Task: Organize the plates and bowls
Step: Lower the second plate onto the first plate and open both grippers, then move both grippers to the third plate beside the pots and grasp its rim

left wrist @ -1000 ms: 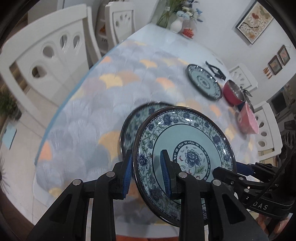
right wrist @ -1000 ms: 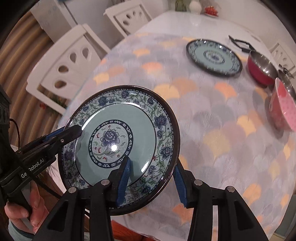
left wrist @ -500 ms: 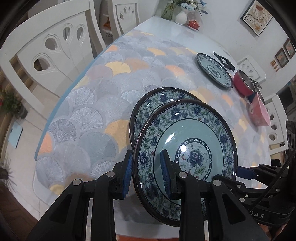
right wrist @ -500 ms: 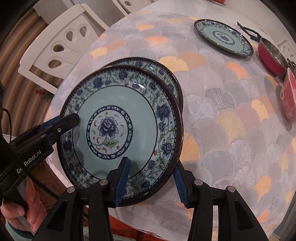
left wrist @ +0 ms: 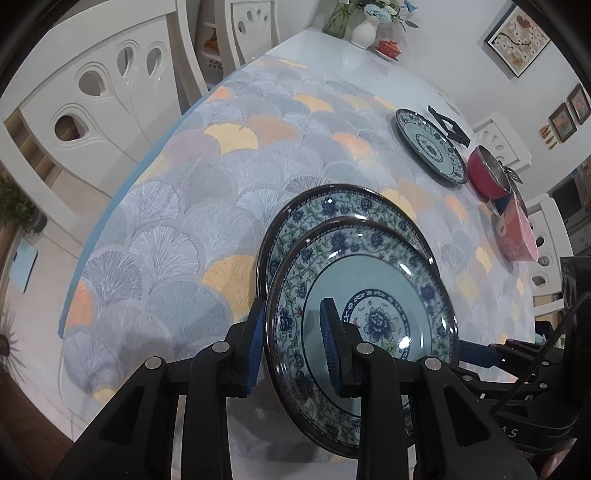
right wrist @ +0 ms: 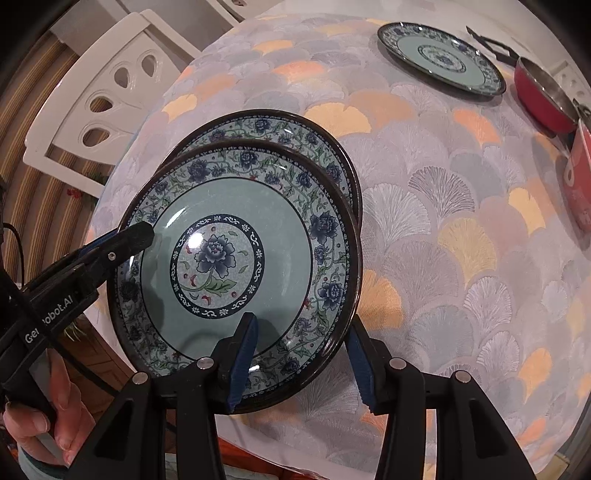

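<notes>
A blue floral plate (left wrist: 369, 269) (right wrist: 236, 206) hangs tilted just above a matching plate (left wrist: 332, 203) (right wrist: 280, 125) that lies on the tablecloth. My left gripper (left wrist: 291, 343) is shut on the held plate's left rim, one pad over it and one under. My right gripper (right wrist: 301, 360) clamps the near right rim the same way, with wider jaws. Each gripper shows in the other's view, the left fingers (right wrist: 136, 232) and the right fingers (left wrist: 476, 354). A third floral plate (left wrist: 428, 144) (right wrist: 443, 59) lies far off on the right.
Beyond the third plate stand a red pot (left wrist: 484, 173) (right wrist: 539, 96) and a pink bowl (left wrist: 517, 232) (right wrist: 580, 177), with black tongs (left wrist: 448, 125) behind. White chairs (left wrist: 110, 92) (right wrist: 110, 88) line the table's left side. A flower vase (left wrist: 364, 31) stands at the far end.
Both grippers have carried the held plate down and nearer to the plate on the table, which now shows behind its far rim. The grips look unchanged.
</notes>
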`<state>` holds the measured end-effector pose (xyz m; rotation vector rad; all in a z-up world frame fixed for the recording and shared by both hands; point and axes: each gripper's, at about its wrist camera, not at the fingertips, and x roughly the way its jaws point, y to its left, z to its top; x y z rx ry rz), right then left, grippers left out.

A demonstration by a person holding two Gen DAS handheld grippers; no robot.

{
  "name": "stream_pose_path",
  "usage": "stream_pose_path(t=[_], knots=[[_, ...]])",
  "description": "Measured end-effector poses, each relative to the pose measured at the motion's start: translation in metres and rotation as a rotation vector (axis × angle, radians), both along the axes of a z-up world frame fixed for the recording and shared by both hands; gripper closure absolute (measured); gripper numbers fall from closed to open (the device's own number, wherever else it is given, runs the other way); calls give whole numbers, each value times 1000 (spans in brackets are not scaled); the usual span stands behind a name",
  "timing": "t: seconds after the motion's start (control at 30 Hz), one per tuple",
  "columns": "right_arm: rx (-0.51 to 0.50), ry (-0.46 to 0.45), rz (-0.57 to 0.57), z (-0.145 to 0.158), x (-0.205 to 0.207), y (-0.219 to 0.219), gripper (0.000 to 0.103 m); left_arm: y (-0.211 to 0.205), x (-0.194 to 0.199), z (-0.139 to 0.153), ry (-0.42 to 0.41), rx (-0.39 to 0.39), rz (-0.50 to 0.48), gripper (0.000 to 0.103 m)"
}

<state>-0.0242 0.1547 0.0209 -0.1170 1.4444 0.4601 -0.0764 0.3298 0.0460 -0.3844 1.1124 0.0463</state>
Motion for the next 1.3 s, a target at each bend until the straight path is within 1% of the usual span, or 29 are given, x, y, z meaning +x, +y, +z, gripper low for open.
stream_pose_path(t=[0.1,0.17,0.33,0.5,0.57,0.67,0.7,0.73,0.83,0.9,0.93,1.03,1.1,1.3], knots=[[-2,-5,-10,2,3,-2,56,2,6,1,-2,5,-7,78],[4,-25,-40,6,7,-5,56,6,10,4,-13,19,-4,76],[24,-45,-125,16,19,-21,56,28,25,19,-60,10,35,75],[28,-45,-145,20,20,-26,56,36,34,25,-74,-4,39,75],[25,-27,-137,19,15,-24,56,34,36,24,-65,-4,27,75],[-1,37,-105,13,0,-25,56,26,39,21,-51,9,-9,75],[-5,70,-76,10,-6,-24,56,25,40,20,-48,12,-18,75],[3,81,-62,10,-10,-23,56,24,40,20,-45,15,-26,75],[0,90,0,16,-20,-19,56,25,43,20,-42,21,-32,75],[-3,83,31,21,-24,-17,56,28,46,20,-43,12,-26,75],[-5,94,55,22,-26,-15,56,29,48,20,-46,5,-21,75],[-11,135,92,18,-29,-11,56,32,52,23,-54,-9,-15,75],[-40,163,119,8,-23,-5,55,33,54,24,-57,-7,-15,75],[-64,156,105,-1,-11,8,55,36,61,25,-59,-10,-15,75]])
